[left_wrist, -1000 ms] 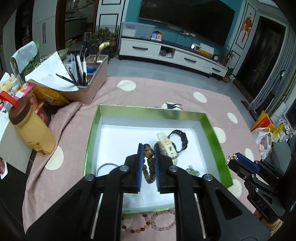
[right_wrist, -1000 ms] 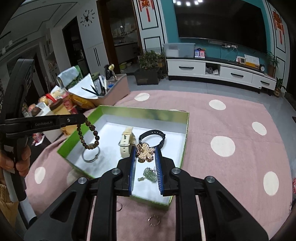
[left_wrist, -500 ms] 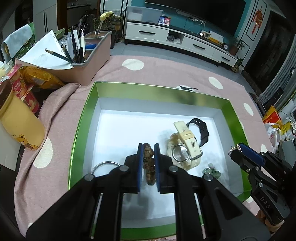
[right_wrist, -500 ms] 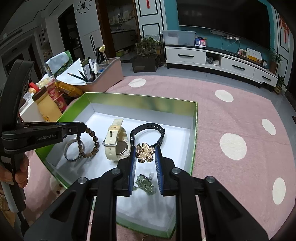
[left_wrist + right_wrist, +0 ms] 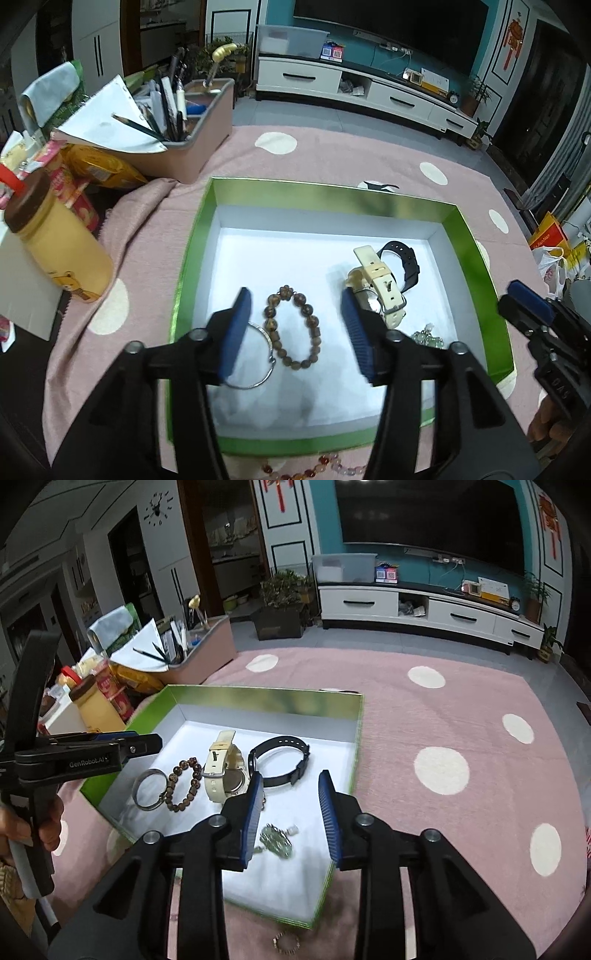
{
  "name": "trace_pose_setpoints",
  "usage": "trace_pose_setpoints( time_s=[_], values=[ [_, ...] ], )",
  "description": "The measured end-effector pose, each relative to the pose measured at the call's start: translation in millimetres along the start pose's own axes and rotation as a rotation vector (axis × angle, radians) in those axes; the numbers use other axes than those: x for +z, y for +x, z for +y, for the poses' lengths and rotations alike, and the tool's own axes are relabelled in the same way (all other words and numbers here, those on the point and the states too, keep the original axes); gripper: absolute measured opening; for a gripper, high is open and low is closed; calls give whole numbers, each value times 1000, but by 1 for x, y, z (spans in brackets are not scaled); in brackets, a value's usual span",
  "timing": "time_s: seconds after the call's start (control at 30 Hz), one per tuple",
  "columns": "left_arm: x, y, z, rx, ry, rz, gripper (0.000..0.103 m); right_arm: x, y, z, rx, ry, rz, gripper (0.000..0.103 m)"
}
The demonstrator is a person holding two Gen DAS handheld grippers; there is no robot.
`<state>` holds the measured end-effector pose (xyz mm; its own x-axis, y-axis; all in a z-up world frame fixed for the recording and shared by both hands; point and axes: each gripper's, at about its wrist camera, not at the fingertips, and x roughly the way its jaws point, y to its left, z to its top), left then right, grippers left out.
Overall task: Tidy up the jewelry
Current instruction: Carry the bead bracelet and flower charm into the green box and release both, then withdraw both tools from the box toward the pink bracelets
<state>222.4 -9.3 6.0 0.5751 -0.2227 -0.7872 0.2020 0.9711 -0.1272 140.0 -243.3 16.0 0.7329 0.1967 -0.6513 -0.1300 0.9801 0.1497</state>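
Observation:
A green box (image 5: 476, 254) with a white floor (image 5: 207, 701) holds the jewelry. My left gripper (image 5: 295, 332) is open above a brown bead bracelet (image 5: 291, 328), which lies flat beside a silver bangle (image 5: 258, 362). A cream watch (image 5: 380, 284), a black watch (image 5: 406, 262) and a green pendant (image 5: 428, 338) lie to the right. My right gripper (image 5: 290, 812) is open over the box's near right part, above the green pendant (image 5: 275, 843). The gold flower brooch is hidden; only a sliver shows behind the right gripper's left finger (image 5: 253, 812).
A pink dotted cloth (image 5: 443, 738) covers the table. A pink caddy (image 5: 192, 147) with pencils, snack packets and a yellow bottle (image 5: 55, 251) stand at the left. A pink bead bracelet (image 5: 314, 469) and a small ring (image 5: 286, 941) lie on the cloth in front of the box.
Both grippers have opened. The left one let go of the brown bead bracelet, now lying in the box. The right one let go of the gold flower brooch.

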Motion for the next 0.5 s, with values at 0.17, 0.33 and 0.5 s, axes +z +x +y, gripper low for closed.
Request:
trace_pose_setpoints(
  time_s=[0.17,0.33,0.5],
  values=[
    [-11,-22,4,13,-10,-24,68,-15,-25,-6,-13,10,-17,42],
    [-30,-44,10,25,-31,-34,74,-36,-46,-9,-18,23,-12,42],
    [-55,-64,18,39,-49,-43,74,-59,-65,-12,-18,45,-5,42]
  ],
)
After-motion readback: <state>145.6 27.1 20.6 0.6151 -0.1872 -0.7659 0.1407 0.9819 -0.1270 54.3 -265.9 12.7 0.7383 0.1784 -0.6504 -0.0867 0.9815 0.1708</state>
